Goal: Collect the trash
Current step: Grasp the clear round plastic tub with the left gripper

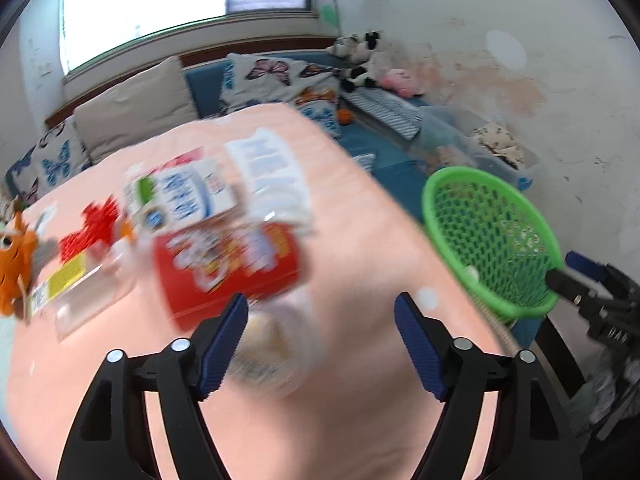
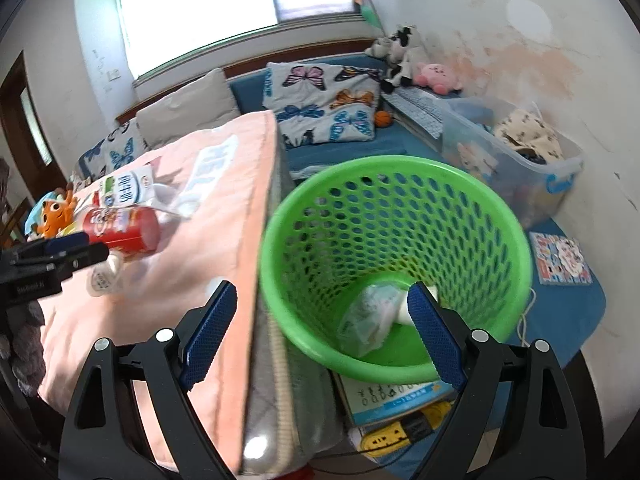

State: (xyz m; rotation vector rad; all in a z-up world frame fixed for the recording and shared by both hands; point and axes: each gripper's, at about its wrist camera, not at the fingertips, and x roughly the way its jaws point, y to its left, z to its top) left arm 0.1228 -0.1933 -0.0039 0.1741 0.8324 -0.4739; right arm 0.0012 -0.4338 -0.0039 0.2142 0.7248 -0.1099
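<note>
Motion is smearing the red can [image 1: 228, 264], carton [image 1: 184, 196] and clear cup [image 1: 272, 356] on the table; cup contents unreadable. The basket [image 2: 394, 264] is hiding half a booklet [image 2: 394, 400], crumpled trash [image 2: 370, 316] inside blurring

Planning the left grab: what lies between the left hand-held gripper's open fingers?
In the left wrist view, a blurred clear cup on the pink cloth, just below the red can.

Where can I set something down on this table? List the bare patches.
Bare pink cloth lies between the red can and the table edge nearest the green basket, and along the near side below the left gripper. The far left is crowded: milk carton, red can, clear cup, orange toy and wrappers close together.
</note>
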